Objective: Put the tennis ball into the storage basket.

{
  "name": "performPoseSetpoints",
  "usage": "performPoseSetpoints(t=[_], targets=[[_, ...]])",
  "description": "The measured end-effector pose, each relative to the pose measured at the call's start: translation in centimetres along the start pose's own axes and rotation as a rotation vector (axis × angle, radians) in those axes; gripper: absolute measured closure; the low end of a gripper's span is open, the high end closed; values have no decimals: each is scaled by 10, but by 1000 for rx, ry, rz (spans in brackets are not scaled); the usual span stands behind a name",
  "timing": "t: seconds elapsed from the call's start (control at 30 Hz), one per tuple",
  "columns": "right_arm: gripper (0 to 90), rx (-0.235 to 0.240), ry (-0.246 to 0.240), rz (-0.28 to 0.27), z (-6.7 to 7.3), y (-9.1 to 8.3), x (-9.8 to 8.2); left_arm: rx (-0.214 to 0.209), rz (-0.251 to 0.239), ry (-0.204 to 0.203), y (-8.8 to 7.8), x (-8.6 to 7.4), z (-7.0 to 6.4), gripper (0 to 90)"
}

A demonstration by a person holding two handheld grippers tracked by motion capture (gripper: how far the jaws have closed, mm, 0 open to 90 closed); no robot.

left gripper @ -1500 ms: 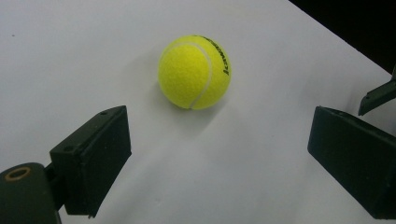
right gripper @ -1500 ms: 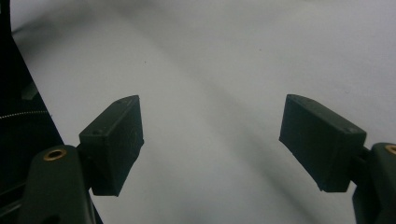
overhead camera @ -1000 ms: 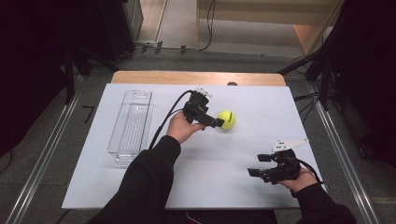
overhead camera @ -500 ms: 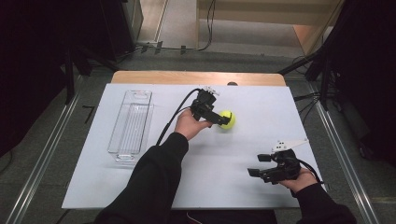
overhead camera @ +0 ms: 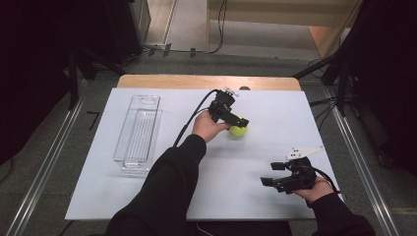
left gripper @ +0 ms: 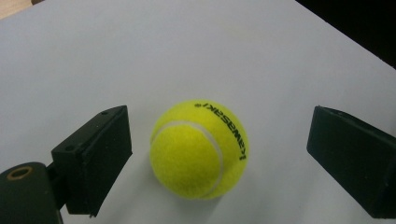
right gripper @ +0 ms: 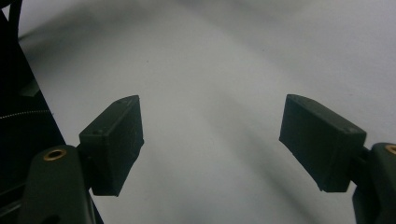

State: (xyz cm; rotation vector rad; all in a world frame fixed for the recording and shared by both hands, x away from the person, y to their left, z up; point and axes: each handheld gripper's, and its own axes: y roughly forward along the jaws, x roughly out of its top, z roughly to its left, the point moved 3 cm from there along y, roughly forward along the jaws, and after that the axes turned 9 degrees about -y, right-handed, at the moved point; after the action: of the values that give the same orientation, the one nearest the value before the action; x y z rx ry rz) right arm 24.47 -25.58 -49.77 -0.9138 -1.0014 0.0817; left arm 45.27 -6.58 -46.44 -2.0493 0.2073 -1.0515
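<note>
A yellow tennis ball (overhead camera: 238,130) (left gripper: 200,149) with black lettering lies on the white board (overhead camera: 162,196) a little right of centre. My left gripper (overhead camera: 238,122) (left gripper: 219,161) reaches over it from the left, jaws wide apart on either side of the ball, and neither pad touches it. The left pad stands nearer to the ball than the right one. My right gripper (overhead camera: 271,174) (right gripper: 212,144) rests low near the board's front right corner, pointing left, open with bare board between its jaws.
A clear plastic tray (overhead camera: 138,130) lies lengthwise on the board's left side. A wooden tabletop edge (overhead camera: 196,81) shows behind the board. Metal rails (overhead camera: 44,167) run along both sides, with dark surroundings beyond.
My left gripper has moved right, onto the ball, so that its jaws now straddle it. The ball and my right gripper have stayed where they were.
</note>
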Motion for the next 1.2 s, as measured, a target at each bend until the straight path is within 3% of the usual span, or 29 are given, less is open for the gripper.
performPoseSetpoints(t=[0.13, 0.43, 0.57, 1.2], targets=[[196, 0, -2, -1, 0, 0, 0, 5, -19, -5, 5, 2, 1, 72], [197, 2, -1, -2, -3, -1, -3, 34, -12, -2, 16, -1, 3, 72], [197, 3, 1, -7, -4, -2, -3, 24, -17, -19, 21, -2, 5, 72], [197, 2, -4, -2, -3, -1, -3, 23, 1, -17, 39, -18, 7, 74]])
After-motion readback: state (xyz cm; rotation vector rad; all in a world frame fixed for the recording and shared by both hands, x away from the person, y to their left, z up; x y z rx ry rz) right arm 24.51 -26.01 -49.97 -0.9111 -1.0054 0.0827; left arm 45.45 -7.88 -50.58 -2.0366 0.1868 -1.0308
